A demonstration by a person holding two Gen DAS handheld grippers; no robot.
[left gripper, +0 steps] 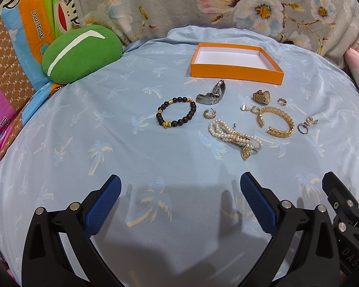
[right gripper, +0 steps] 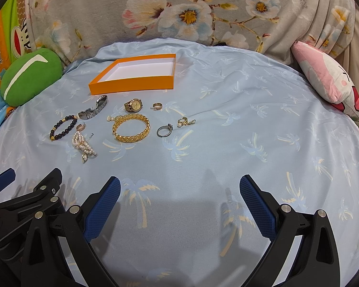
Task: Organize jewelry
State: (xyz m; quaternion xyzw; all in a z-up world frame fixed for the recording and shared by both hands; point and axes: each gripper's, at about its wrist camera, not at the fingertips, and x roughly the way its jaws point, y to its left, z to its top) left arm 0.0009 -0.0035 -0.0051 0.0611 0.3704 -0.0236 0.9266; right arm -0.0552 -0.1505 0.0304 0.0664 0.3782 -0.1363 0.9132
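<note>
With both the left gripper and right gripper hovering wide-jawed and empty over the bed, the jewelry lies loose before the orange box, and a pinch at the pearl bracelet could snag soft sheet.

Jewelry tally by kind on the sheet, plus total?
Bracelets: 3, bead, pearl, gold
Watches: 2, silver, gold
Hoop earrings: 2
Silver ring: 1
Small gold bits: 2
Total: 10, none in the box
</note>
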